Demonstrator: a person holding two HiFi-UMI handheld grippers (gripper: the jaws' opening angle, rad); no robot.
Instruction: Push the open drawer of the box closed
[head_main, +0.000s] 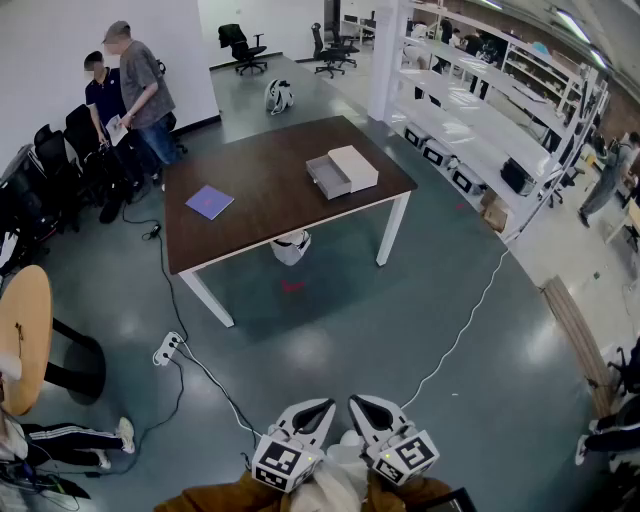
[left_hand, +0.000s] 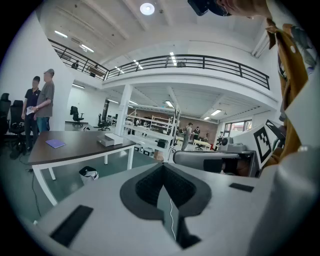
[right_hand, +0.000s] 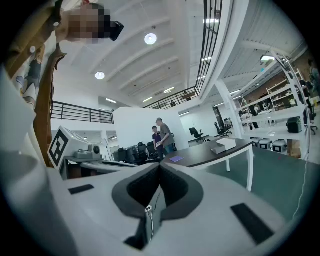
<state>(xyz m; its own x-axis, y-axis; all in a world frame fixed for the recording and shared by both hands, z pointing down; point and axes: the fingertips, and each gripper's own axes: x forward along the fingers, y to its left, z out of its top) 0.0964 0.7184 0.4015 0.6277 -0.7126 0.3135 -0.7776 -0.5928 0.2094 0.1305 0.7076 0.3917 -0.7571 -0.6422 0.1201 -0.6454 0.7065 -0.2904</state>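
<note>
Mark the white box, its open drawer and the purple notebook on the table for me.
white box (head_main: 355, 163): head view, top face.
open drawer (head_main: 327, 178): head view, its hollow inside.
purple notebook (head_main: 209, 201): head view, middle of the cover.

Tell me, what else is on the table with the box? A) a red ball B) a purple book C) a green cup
B: a flat purple book lies on the table, apart from the box with its open drawer.

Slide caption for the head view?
Left gripper and right gripper, both shut, far from the box, its drawer open.
</note>
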